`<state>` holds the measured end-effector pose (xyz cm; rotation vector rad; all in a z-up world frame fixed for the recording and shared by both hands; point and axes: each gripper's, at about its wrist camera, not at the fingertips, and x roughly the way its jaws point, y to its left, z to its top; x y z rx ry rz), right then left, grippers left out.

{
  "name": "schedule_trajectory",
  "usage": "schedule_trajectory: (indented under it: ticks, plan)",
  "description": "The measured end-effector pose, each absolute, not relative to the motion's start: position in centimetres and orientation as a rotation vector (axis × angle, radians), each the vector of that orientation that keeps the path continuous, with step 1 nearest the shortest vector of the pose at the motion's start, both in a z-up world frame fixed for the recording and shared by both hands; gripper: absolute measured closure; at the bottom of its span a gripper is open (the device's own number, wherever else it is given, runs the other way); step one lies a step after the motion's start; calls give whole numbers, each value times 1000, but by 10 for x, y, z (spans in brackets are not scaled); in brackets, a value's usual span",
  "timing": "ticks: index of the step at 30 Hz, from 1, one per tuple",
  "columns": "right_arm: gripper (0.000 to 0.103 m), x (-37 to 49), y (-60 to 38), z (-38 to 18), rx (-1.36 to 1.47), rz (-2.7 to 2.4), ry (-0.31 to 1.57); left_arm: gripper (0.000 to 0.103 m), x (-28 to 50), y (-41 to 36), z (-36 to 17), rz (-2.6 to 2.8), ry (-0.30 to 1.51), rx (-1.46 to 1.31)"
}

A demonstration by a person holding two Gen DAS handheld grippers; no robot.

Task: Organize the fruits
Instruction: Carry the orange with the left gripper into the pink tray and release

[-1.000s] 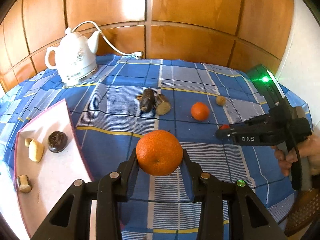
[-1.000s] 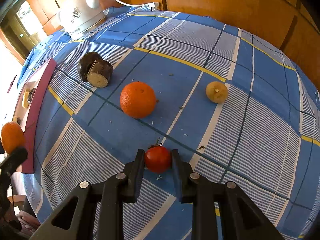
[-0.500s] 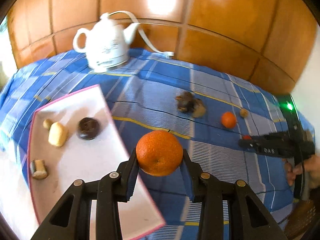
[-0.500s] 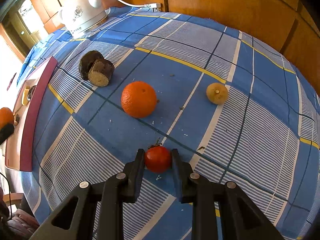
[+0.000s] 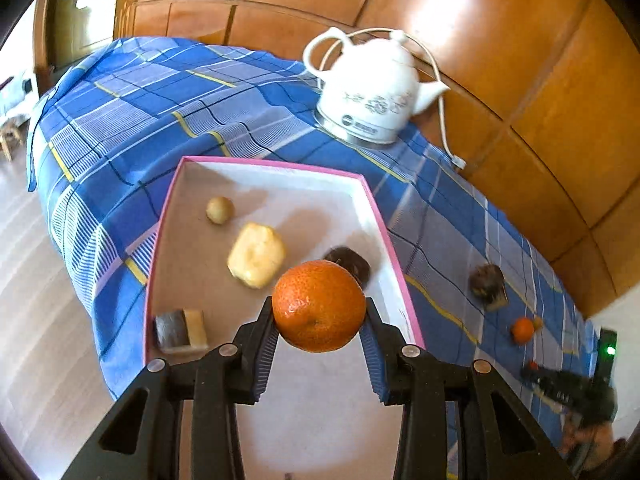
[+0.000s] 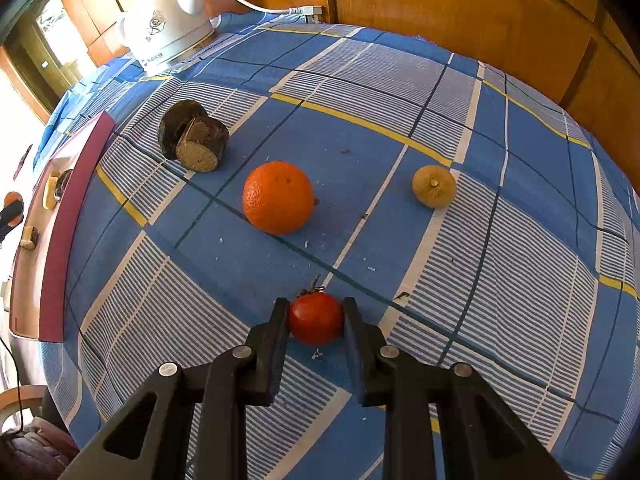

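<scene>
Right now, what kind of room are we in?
Probably a room in a home, maybe a dining area: a table under a blue plaid cloth, a white electric kettle with its cord, wood-panelled walls, and fruit lying about.

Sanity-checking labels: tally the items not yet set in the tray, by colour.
Orange: 2, held orange, loose orange
Red: 1, tomato
Tan: 1, small fruit
Dark brown: 2, dark chunk, cut chunk
Total: 6

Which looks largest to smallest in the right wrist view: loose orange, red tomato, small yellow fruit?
1. Loose orange.
2. Red tomato, though it is nearest the camera, between the right gripper's fingers.
3. Small yellow fruit, farther off, so its rank below the tomato is unsure.
</scene>
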<state>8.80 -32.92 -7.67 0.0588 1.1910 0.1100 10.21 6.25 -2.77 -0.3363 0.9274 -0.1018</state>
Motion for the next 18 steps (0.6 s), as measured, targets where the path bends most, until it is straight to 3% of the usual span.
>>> schedule_trajectory:
  ticks: [6,11,18]
  plan:
    - [77,88,-329,-77,54,109,1191,63,131,66,-29,-111,920,-320]
    - [77,88,-329,-77,52,109,1193,54,137,65,-33,-83,926,-306]
    - [77,89,-326,-77,42,106,1194,54,118,63,-38,13,926,-228]
